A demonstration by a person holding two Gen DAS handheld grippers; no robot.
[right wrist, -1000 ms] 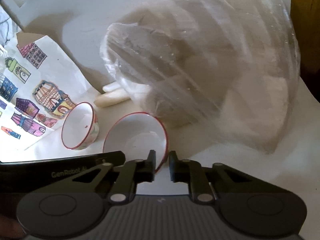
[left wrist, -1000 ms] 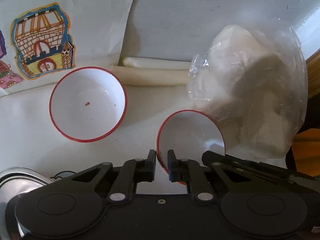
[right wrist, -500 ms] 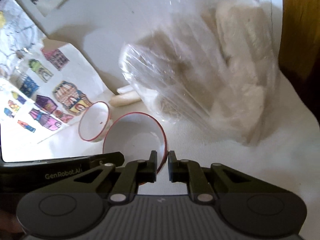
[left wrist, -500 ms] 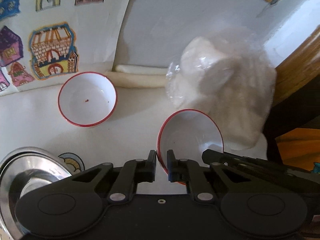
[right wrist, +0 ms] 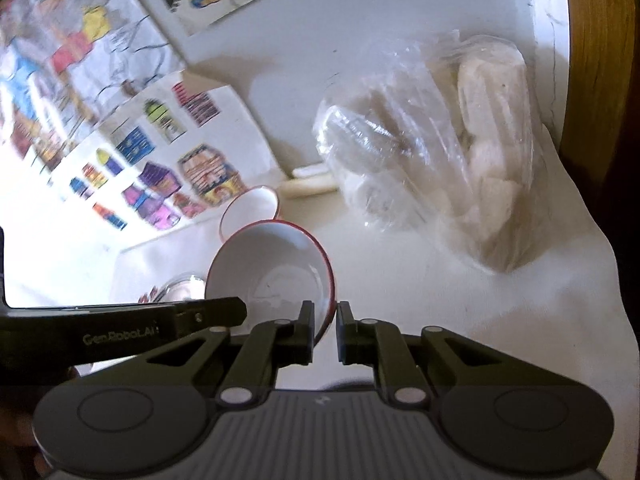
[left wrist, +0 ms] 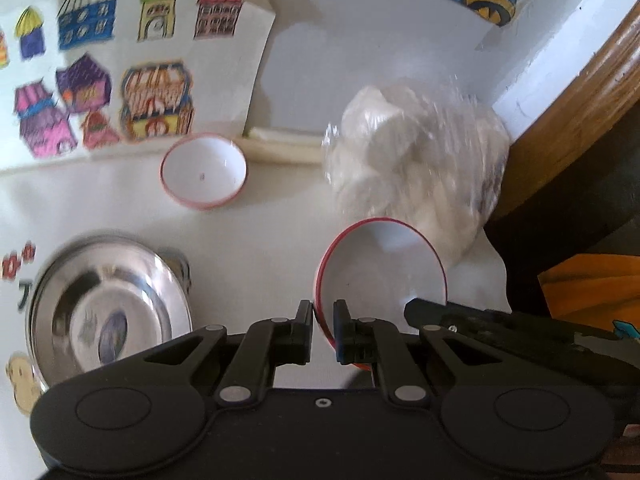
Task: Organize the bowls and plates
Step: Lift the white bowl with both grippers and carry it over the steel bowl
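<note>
My jaws are clamped narrow on one red-rimmed white bowl [left wrist: 380,268]: my left gripper [left wrist: 323,330] pinches its left rim, my right gripper [right wrist: 324,330] its right rim. The near part of the bowl is hidden behind my fingers, and the left view is blurred. The bowl is white inside, tilted, raised off the white tabletop [left wrist: 256,248]. Farther left sits a second red-rimmed bowl [left wrist: 203,174], upright, well apart. A steel plate [left wrist: 108,304] lies near left. A clear plastic bag [right wrist: 432,160] of pale lumps rests far right.
</note>
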